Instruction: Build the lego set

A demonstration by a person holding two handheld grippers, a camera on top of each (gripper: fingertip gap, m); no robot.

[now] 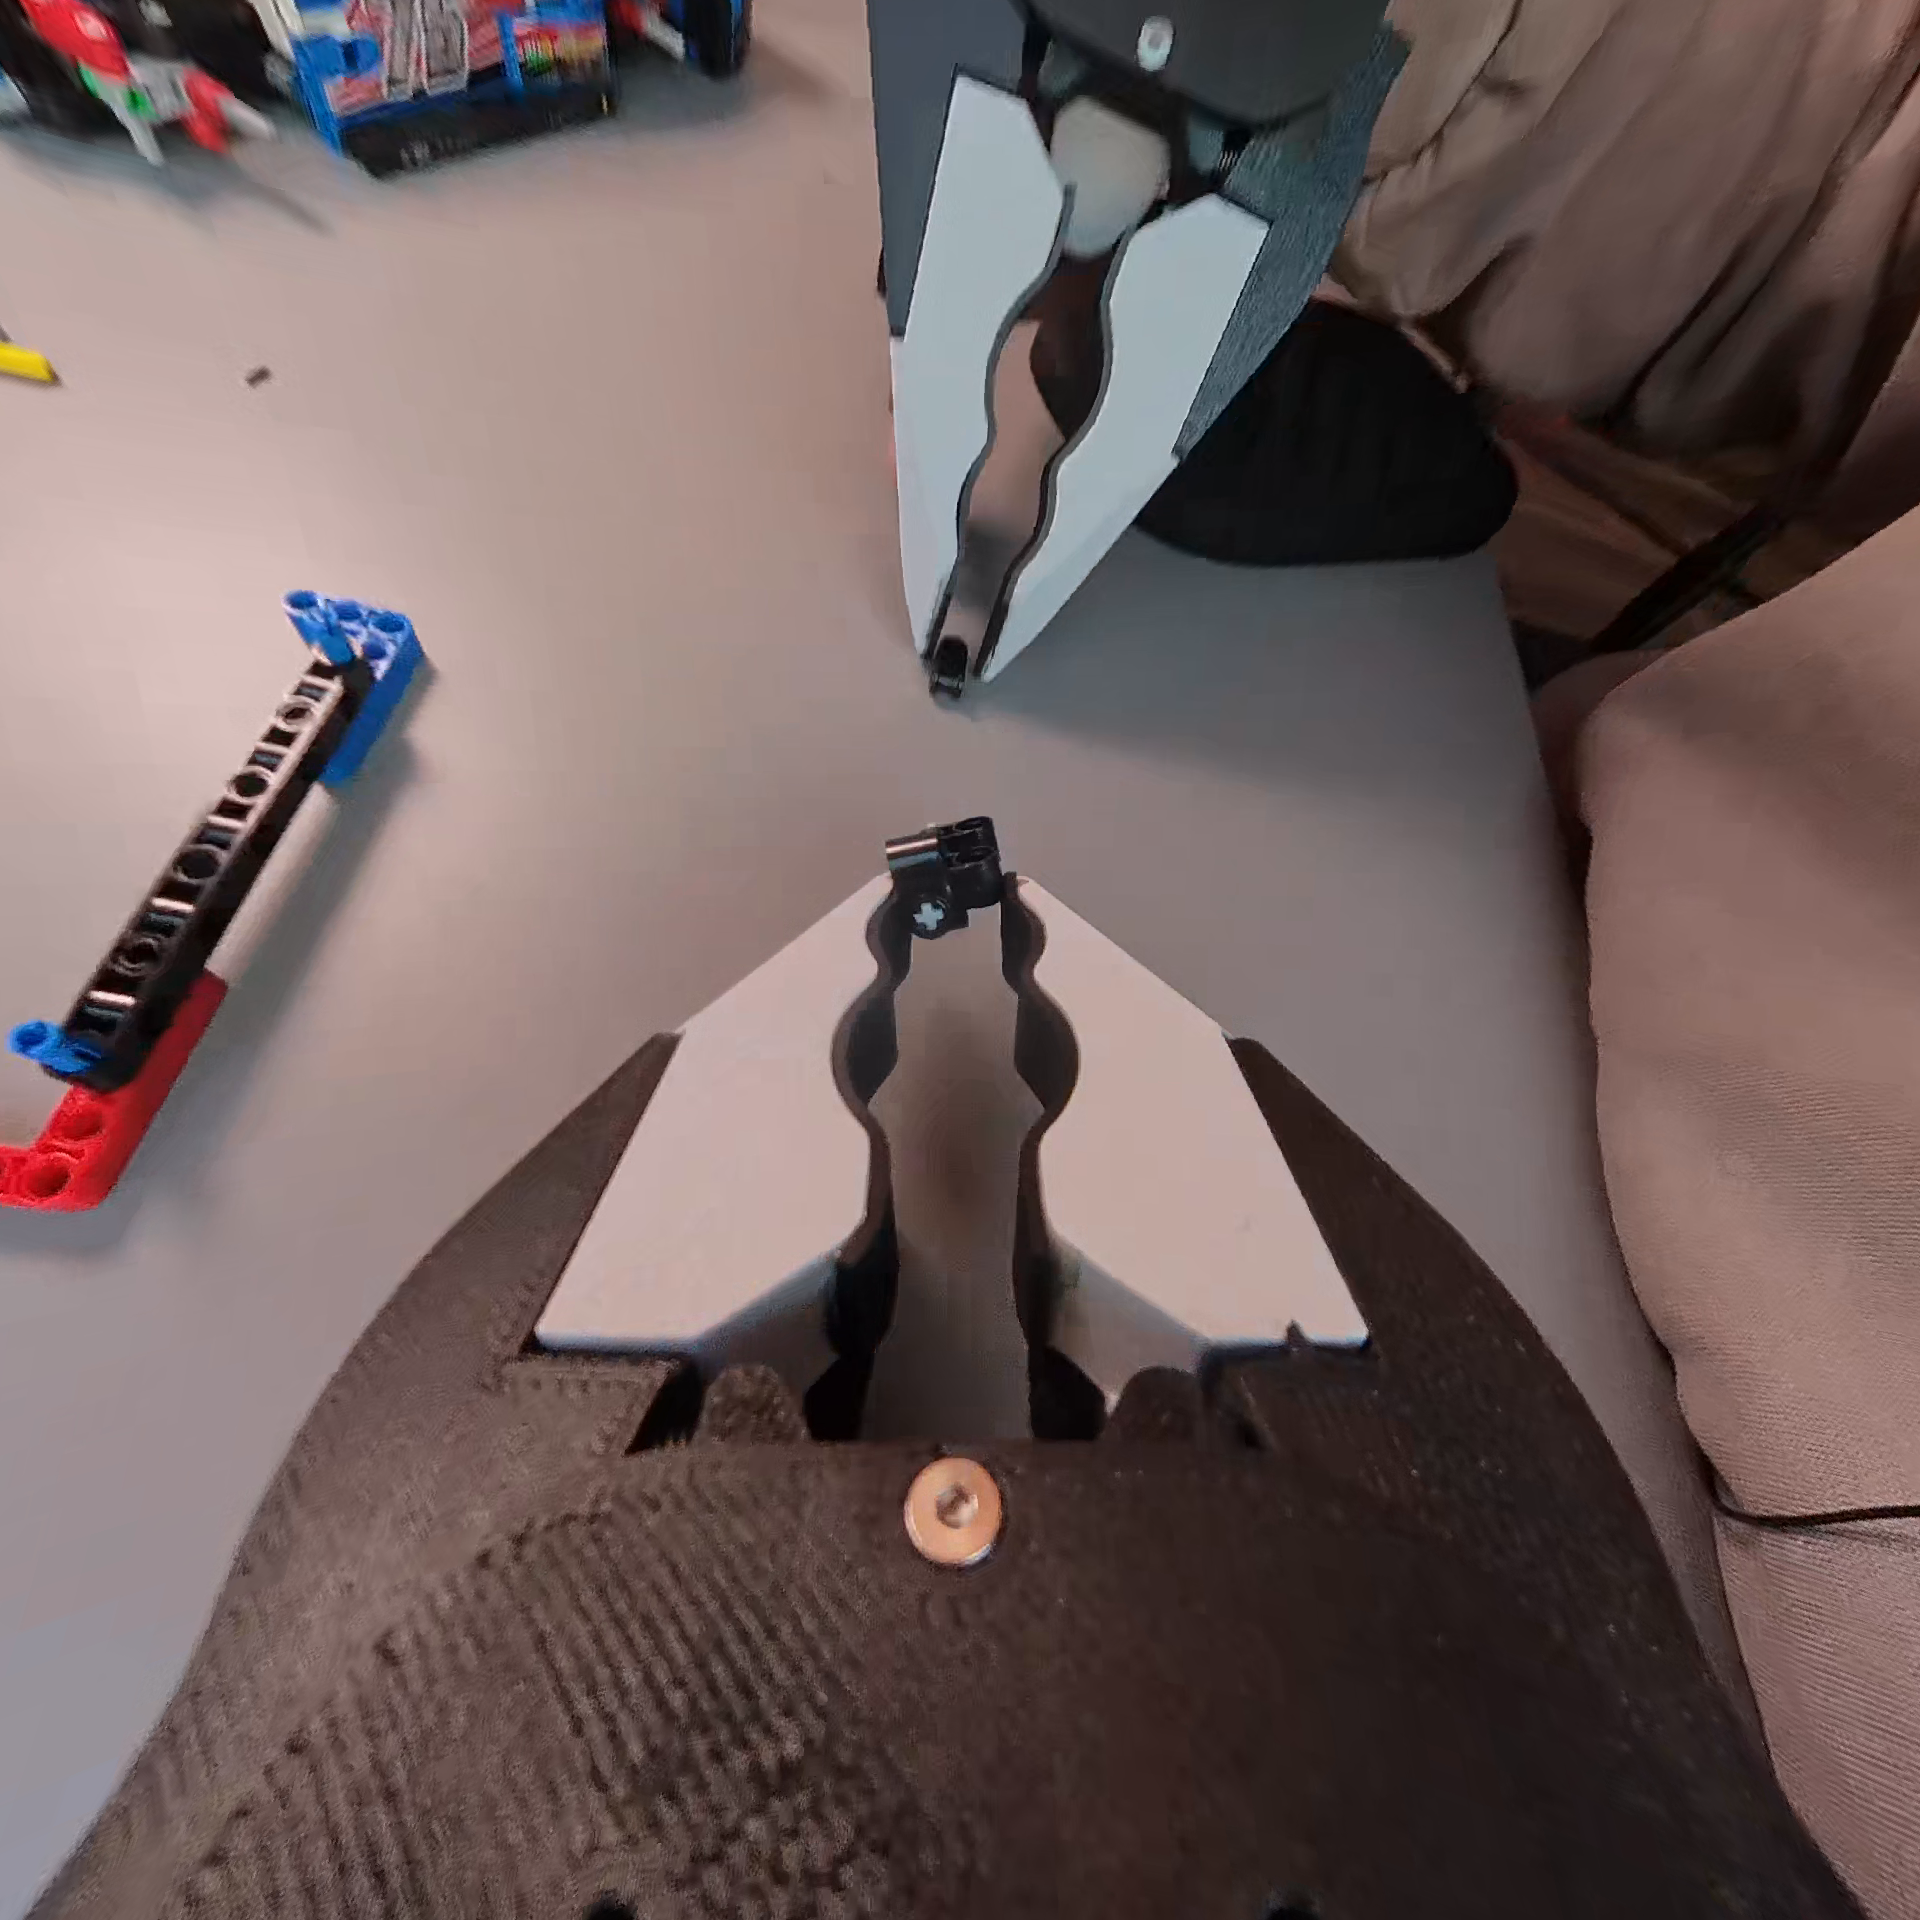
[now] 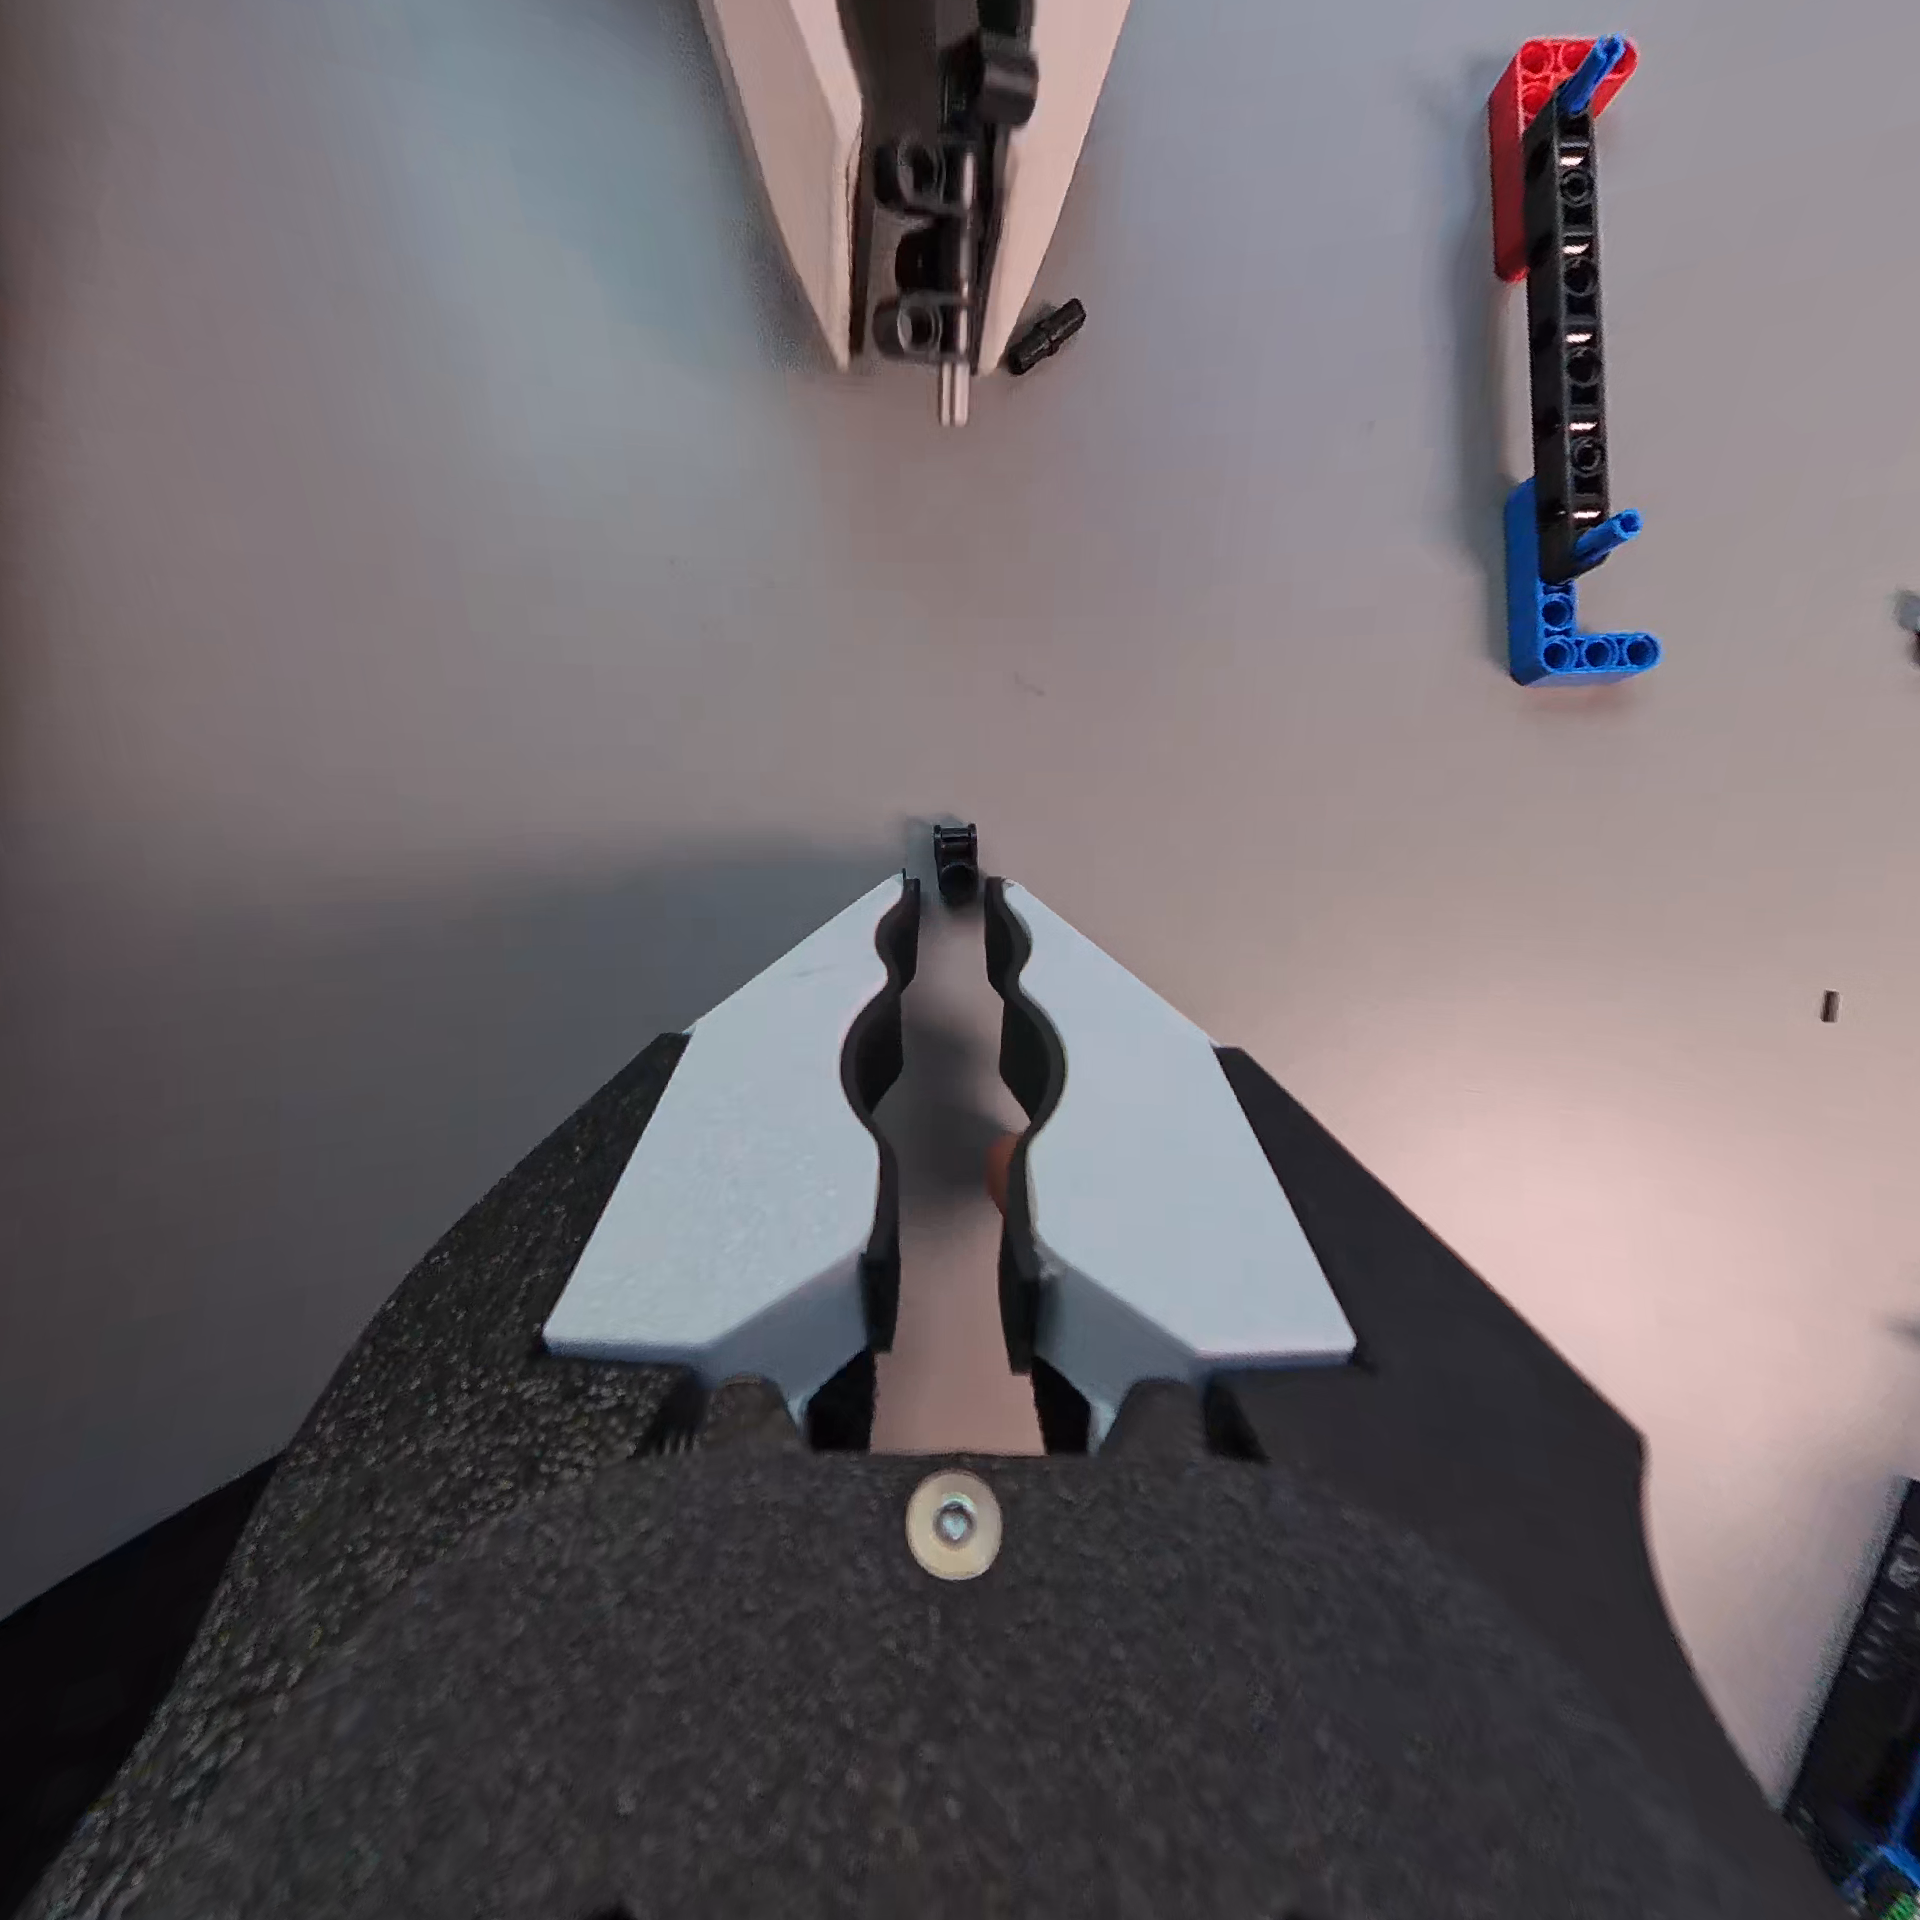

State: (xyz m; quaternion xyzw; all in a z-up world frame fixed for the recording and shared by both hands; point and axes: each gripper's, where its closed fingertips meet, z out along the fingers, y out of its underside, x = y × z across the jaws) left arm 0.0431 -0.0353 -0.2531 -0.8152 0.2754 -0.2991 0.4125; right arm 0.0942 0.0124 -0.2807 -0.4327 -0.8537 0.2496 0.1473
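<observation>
Grey table [image 1: 623, 468] – beige cushions [image 1: 1714, 935] (right side).

A small black connector block with a white cross-axle [image 1: 940, 871] sits pinched between the tips of the left tool [image 1: 948, 902], held above the bench [image 1: 623, 468]. A tiny black pin [image 2: 955, 854] is clamped at the tips of the right tool [image 2: 953, 885], pointing forward. Another loose black pin [image 2: 1045, 335] lies on the bench beside the far tool. To the left in the left wrist view lies a flat sub-assembly [image 1: 208, 883]: a long black holed beam joined to a blue L-shaped beam at its far end and a red L-shaped beam at its near end, with blue pins sticking up.
</observation>
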